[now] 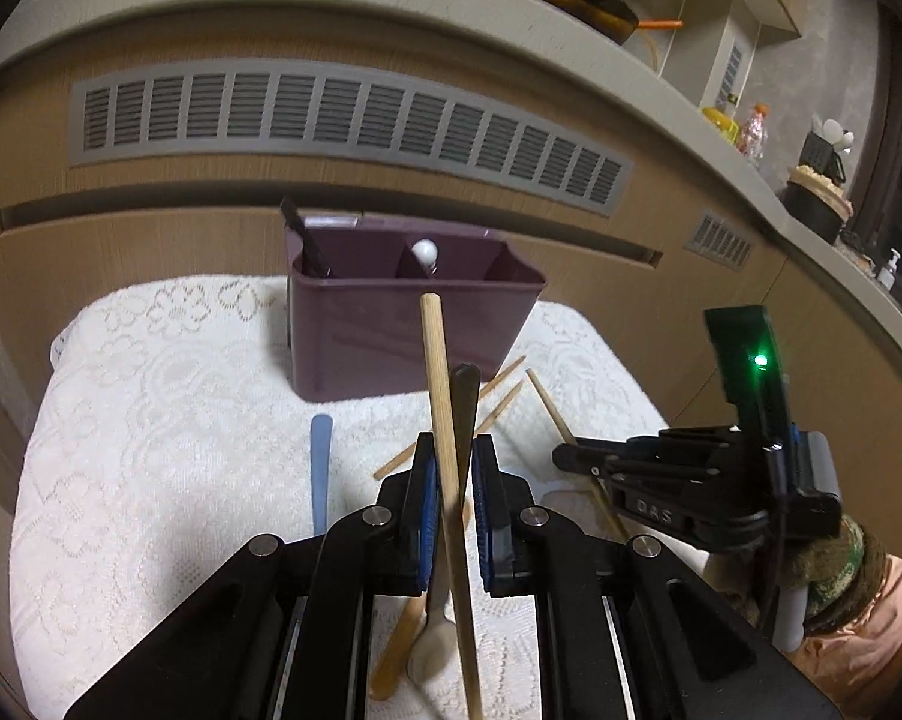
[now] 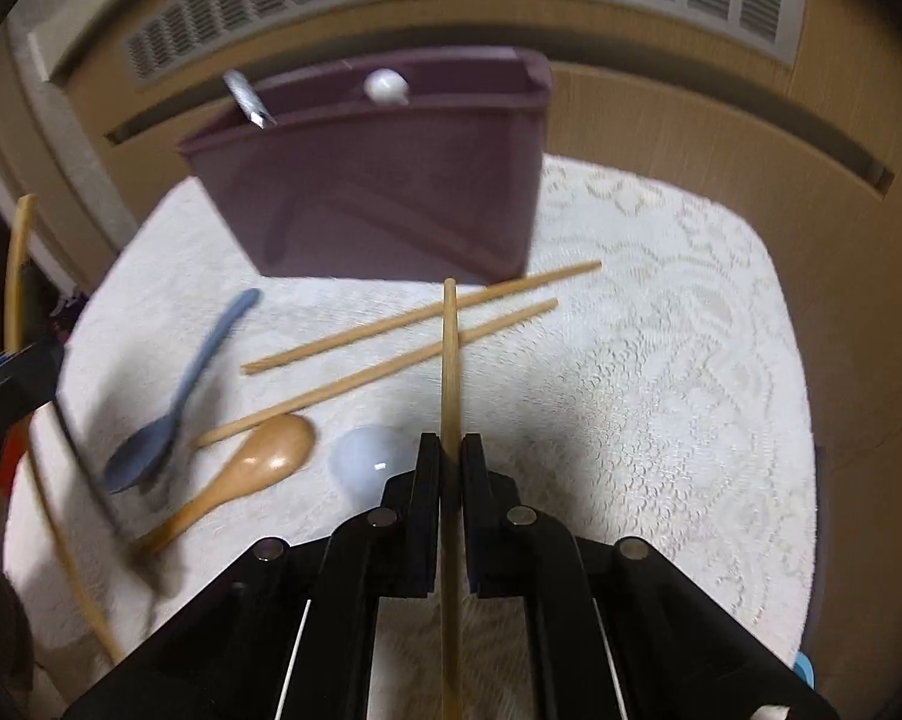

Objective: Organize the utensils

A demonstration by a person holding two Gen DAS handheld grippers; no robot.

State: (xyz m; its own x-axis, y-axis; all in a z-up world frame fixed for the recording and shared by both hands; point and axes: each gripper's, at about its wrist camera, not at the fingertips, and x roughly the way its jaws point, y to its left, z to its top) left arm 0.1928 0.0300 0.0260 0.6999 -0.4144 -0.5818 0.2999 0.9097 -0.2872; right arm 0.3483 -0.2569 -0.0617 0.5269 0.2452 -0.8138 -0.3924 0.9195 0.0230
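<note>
My left gripper (image 1: 454,450) is shut on a long wooden chopstick (image 1: 442,396) and on a dark-handled spoon (image 1: 466,390) beside it. Both are lifted above the cloth in front of the purple organizer (image 1: 415,330). My right gripper (image 2: 450,450) is shut on another wooden chopstick (image 2: 449,360) and shows at the right of the left wrist view (image 1: 565,457). The organizer (image 2: 379,192) holds a dark handle (image 2: 247,99) and a white round-ended utensil (image 2: 385,86). On the cloth lie two chopsticks (image 2: 421,318), a blue spoon (image 2: 169,414), a wooden spoon (image 2: 253,462) and a white spoon bowl (image 2: 367,462).
A white lace cloth (image 2: 661,360) covers the work surface. Behind the organizer is a wooden panel with a grey vent (image 1: 343,114). A ledge with bottles and jars (image 1: 751,126) runs along the right. A sleeve (image 1: 859,600) shows behind the right gripper.
</note>
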